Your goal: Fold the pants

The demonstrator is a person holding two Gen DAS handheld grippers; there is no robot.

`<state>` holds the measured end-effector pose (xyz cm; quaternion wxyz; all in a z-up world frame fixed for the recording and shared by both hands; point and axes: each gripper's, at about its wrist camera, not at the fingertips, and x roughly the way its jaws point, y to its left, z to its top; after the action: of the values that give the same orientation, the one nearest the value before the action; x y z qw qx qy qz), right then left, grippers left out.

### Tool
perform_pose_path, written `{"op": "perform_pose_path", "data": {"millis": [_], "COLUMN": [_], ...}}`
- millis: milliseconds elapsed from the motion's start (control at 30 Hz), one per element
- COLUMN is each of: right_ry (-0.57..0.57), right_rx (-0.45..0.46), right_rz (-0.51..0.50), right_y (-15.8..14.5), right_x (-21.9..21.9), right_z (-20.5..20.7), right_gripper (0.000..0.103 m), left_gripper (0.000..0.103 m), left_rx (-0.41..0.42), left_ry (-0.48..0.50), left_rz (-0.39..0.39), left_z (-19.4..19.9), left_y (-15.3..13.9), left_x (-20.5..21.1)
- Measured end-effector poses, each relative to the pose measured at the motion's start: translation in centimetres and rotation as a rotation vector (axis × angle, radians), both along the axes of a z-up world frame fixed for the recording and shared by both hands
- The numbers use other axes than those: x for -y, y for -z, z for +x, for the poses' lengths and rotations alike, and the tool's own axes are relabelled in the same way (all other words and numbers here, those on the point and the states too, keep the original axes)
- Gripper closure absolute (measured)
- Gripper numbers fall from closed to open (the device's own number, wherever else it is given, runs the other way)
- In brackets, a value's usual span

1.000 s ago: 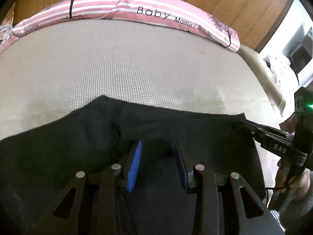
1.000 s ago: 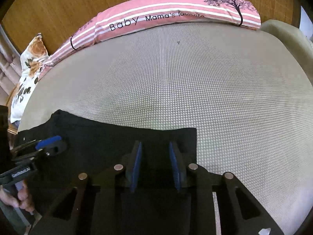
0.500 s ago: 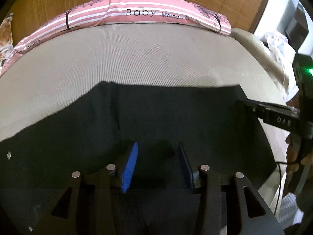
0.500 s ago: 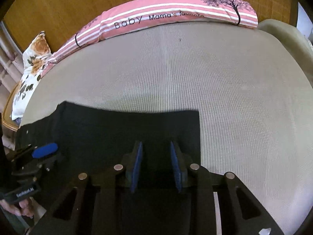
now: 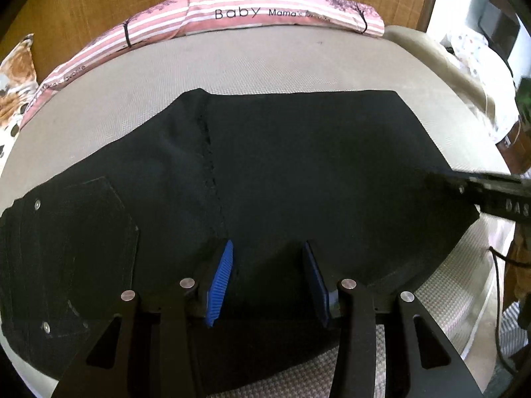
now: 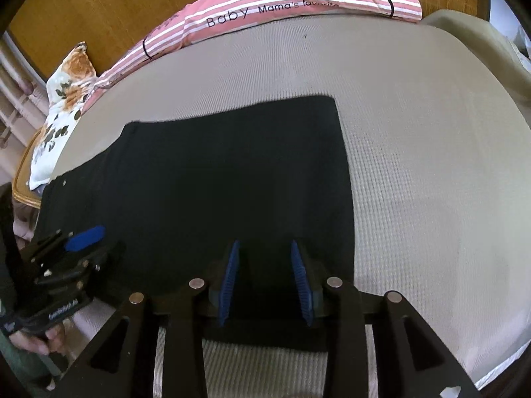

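Beige mattress (image 6: 415, 132) bears flat black pants (image 5: 282, 172); both tools (image 5: 267, 278) (image 6: 265, 278), just widening, grip nothing.

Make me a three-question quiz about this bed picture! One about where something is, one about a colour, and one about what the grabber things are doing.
1. Where is the long pink pillow?
A. at the far edge of the mattress, against the wooden wall
B. on top of the pants
C. on the floor

2. What colour are the pants?
A. red
B. black
C. white

3. How is the left gripper?
A. clamped on the pillow
B. open, pads apart over the pants
C. out of sight

Answers:
1. A, it lies along the mattress by the wood panel.
2. B, the cloth is black all over.
3. B, there is a gap between its blue pads, which have just been opening.
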<state>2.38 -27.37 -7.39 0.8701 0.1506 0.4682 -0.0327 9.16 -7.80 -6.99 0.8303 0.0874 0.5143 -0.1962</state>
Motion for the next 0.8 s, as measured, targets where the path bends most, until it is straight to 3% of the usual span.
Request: {"op": "perform_pose_path", "data": {"millis": [233,467,633,800], "right_ry": [-0.030,-0.110,-0.208,-0.312], "right_rx": [-0.015,-0.030,-0.041,-0.052], "right_rz": [-0.007,0.010,0.017,0.032], "right_y": [0.2,0.3,0.4,0.6], "right_x": [-2.0,-5.5,-9.4,-13.8], "right_z": [-1.0,-0.1,1.6,3.6], "right_gripper": [0.065,0.065,0.065,0.065], "left_gripper": [0.057,0.051,0.048,0.047], "left_rx": [0.016,0.057,0.095,0.101], "left_ry": [-0.031,-0.126,-0.274,-0.496], "left_rz": [0.003,-0.065,-0.143,-0.266], "left_z": [-0.6,-1.9,-2.7,-4.2], "left_y": [-0.6,-3.5,-6.0,-7.1], "left_x": [-0.7,-4.9,-11.1,-19.1]}}
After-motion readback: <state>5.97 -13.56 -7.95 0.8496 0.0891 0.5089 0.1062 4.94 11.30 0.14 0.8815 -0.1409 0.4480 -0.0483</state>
